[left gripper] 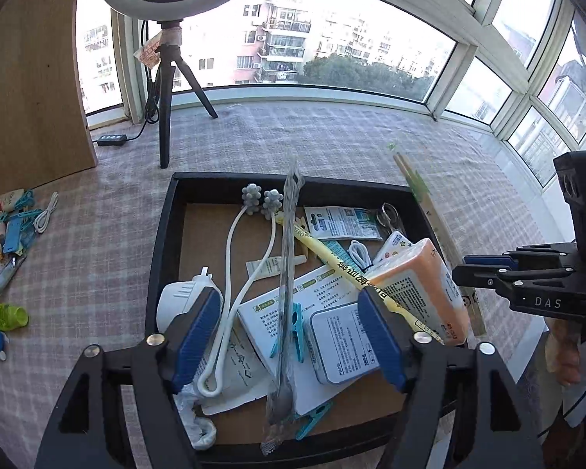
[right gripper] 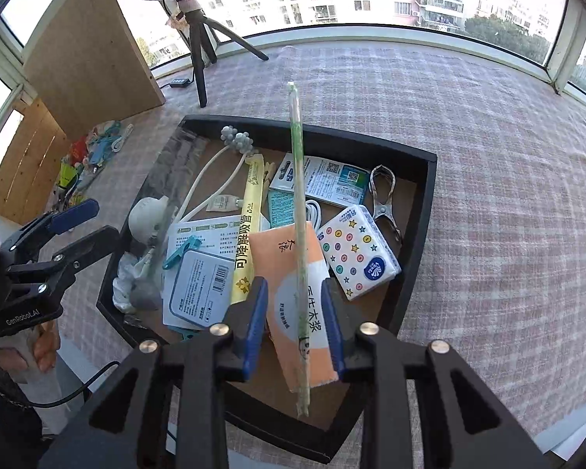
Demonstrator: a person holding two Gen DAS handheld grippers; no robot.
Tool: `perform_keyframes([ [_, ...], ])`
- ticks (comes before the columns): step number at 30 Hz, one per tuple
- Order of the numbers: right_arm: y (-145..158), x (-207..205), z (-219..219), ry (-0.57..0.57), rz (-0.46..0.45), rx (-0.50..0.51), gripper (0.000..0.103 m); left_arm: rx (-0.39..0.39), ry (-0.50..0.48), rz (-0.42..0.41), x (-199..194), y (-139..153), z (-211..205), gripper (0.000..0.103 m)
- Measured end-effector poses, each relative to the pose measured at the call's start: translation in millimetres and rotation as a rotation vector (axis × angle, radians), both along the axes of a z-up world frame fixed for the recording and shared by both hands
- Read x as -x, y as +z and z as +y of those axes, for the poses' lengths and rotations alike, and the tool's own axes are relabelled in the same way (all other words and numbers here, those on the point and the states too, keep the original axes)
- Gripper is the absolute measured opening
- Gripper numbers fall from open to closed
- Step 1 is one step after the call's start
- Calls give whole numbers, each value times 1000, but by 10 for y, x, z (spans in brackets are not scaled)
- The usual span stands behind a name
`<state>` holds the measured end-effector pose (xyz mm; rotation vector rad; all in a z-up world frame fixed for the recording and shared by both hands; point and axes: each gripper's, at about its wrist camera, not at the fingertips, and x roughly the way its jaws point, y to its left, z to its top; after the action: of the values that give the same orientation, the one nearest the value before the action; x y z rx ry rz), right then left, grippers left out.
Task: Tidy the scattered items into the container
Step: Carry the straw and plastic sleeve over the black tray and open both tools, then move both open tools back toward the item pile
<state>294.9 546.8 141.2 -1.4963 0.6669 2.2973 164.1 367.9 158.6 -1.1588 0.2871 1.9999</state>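
Note:
A black tray (left gripper: 164,219) (right gripper: 426,203) with a brown floor holds several items: tissue packs, cards, a white cable, a yellow tube, clips. My left gripper (left gripper: 289,336) is open above the tray's near side; a clear-wrapped spoon (left gripper: 287,285) lies between its blue pads, untouched. My right gripper (right gripper: 295,324) is open over the orange tissue pack (right gripper: 289,273). Green-wrapped chopsticks (right gripper: 299,234) (left gripper: 429,226) lie loose between its pads, slanting across the tray and its rim. A pile of scattered small items (left gripper: 8,234) (right gripper: 93,152) lies on the cloth, left of the tray.
A ring light on a black tripod (left gripper: 166,90) stands behind the tray, with a cable and control box (left gripper: 111,140). A wooden board (left gripper: 31,90) stands at far left. The checked cloth (right gripper: 488,195) covers the sill beside windows.

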Motion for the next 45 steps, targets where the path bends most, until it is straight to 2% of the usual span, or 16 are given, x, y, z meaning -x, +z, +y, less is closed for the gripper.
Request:
perform_keyframes([
  [1,8,26,-10,-1,5,-8,61,2,7,8,3,17,-12,84],
  [7,199,322,-80,33,25,-38,61,-19,71,60,90,166,-257,83],
  [12,340,613,-290,101,53,-61,61,-24,159,54,283,169,-594,81],
  [22,239,1233,-873,268,59,-43,61,7,298,44,649,32,-1276,80],
  [28,231,1723,-1357,419,91,-95,61,28,398,20,925,-134,-1858,78],
  [34,131,2291,-2029,608,117,-194,61,58,543,-12,1295,-382,-2563,70],
  [40,-140,2989,-2639,761,84,-132,61,94,643,-76,1720,-717,-3200,69],
  [45,-385,3497,-3154,879,38,-122,61,117,647,-99,1994,-852,-3431,69],
])
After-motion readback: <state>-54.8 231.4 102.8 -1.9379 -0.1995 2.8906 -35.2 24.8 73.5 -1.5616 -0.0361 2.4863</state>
